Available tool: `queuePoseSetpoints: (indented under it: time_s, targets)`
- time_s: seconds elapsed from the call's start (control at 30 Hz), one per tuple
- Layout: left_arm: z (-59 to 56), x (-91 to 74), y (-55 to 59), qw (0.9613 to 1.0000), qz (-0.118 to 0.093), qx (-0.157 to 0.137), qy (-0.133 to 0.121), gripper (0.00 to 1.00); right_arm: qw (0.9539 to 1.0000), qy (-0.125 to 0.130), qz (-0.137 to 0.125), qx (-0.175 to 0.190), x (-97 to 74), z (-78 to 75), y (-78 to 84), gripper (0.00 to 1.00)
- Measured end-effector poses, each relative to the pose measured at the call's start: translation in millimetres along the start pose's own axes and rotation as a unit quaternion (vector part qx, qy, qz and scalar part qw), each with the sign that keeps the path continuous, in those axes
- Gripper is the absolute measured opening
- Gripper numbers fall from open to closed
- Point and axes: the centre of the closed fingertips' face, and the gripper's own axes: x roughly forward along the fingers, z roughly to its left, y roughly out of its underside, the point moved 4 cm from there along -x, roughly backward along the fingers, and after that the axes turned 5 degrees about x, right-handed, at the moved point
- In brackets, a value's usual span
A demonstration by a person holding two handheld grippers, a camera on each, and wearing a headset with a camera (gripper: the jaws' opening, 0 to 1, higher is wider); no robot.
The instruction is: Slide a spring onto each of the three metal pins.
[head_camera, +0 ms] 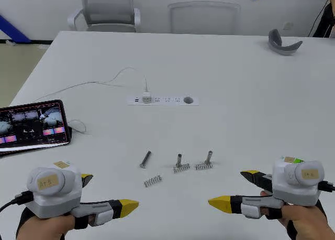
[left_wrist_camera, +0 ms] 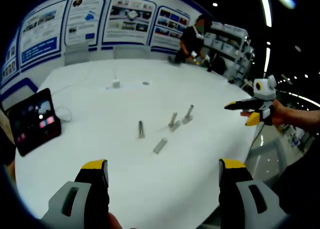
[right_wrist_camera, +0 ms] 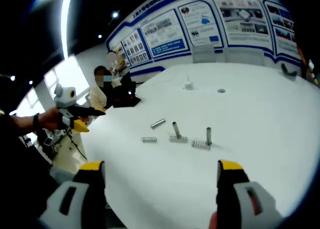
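— Jaws first: how do they stand?

— Both pairs are spread wide with nothing between them. The left gripper (head_camera: 107, 192) and the right gripper (head_camera: 233, 187) hang over the near edge of the worktop (head_camera: 251, 93). They are well to the person's side of the power strip (head_camera: 162, 100), and their yellow tips are turned towards each other.

— And the pins?

— All three are between the grippers and the power strip, closer to the grippers. The left pin (head_camera: 145, 159) lies flat on the worktop. The middle pin (head_camera: 178, 160) and the right pin (head_camera: 208, 156) stand upright on their heads.

— Where are the springs?

— All three lie on the worktop, not around a shaft. The middle spring (head_camera: 181, 168) rests on its side against the foot of the middle pin. The right spring (head_camera: 203, 166) lies the same way at the foot of the right pin. The loose spring (head_camera: 152, 181) lies by itself, farther from the power strip than any pin and apart from the left pin.

— What lies further out?

— A white plug (head_camera: 146, 98) sits in the strip's left end, and a thin cable (head_camera: 89, 84) trails off to the left. A tablet (head_camera: 32, 126) with a lit screen lies left of the strip, nearer the person. A grey curved piece (head_camera: 284, 42) rests far beyond the strip to the right.
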Motion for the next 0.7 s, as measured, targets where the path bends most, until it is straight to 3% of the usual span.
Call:
queuePoseSetpoints:
  time_s: [0.47, 0.7]
  targets:
    - [8.7, 10.2, -1.5, 1.0000, 0.003, -0.004, 0.007, 0.90, 0.9999, 0.004, 0.013, 0.005, 1.4, 1.5, 13.9, 0.97]
    - [13.6, 17.2, 0.1, 0.9998, 0.015, -0.005, 0.010, 0.89, 0.9997, 0.005, 0.021, 0.011, 1.4, 4.4, 22.6, 0.96]
